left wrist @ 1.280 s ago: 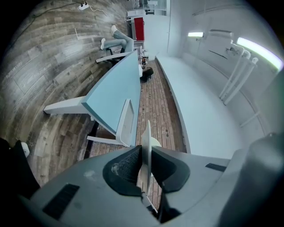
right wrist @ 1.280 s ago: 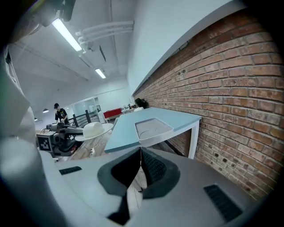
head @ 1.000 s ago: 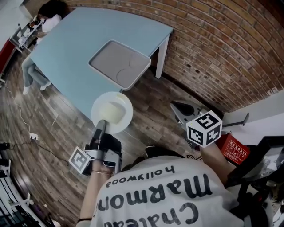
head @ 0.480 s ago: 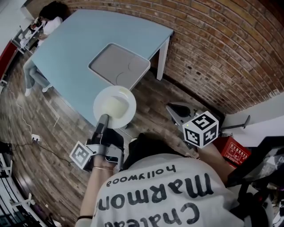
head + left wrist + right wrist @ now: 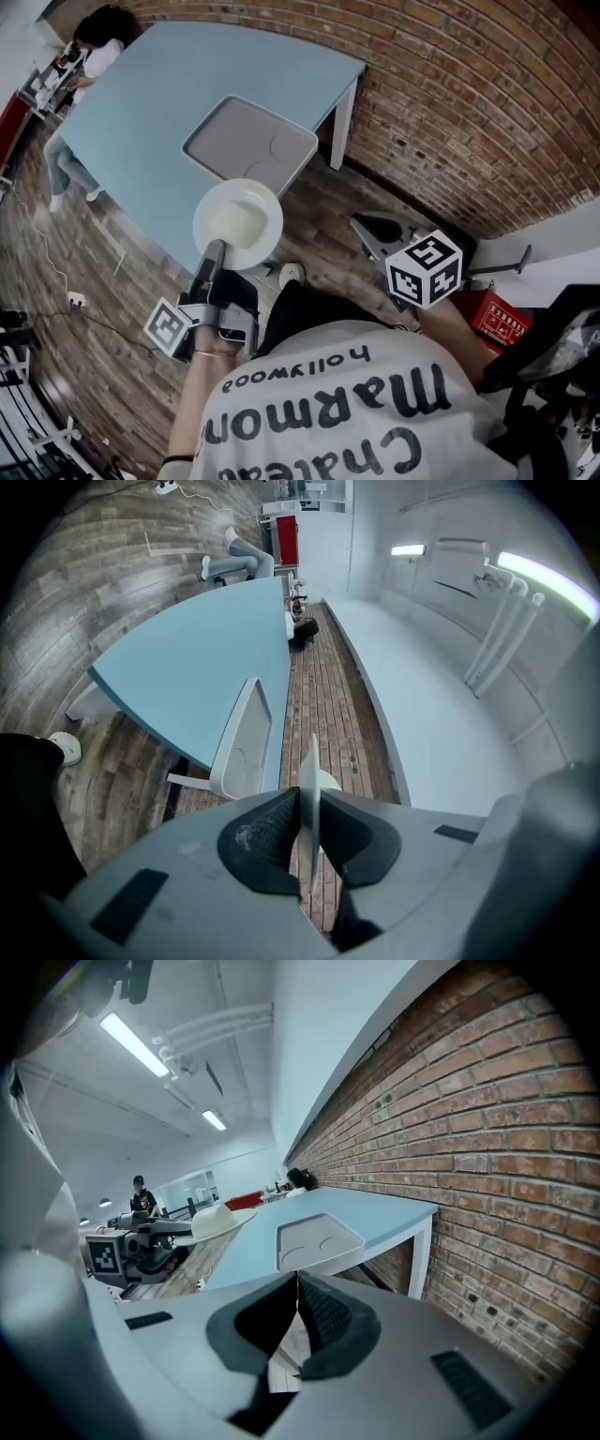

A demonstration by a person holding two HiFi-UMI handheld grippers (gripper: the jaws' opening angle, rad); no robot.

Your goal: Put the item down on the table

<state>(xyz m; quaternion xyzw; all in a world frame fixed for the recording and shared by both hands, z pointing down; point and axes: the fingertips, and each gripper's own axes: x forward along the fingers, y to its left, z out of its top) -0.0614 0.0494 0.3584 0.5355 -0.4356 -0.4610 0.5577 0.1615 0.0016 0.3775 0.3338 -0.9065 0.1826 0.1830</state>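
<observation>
Pinching the white plate (image 5: 237, 223) by its near rim, a fair hold, the left gripper (image 5: 215, 251) kept it mid-left of the head view, by the table (image 5: 159, 103) edge; it seemed light, stiff, breakable; the right gripper (image 5: 298, 1283) was pressed together, empty.

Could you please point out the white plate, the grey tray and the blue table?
White round plate (image 5: 237, 223), head view, its middle.
Grey rectangular tray (image 5: 234, 136), head view, its flat floor.
Light blue table (image 5: 169, 84), head view, bare top.
</observation>
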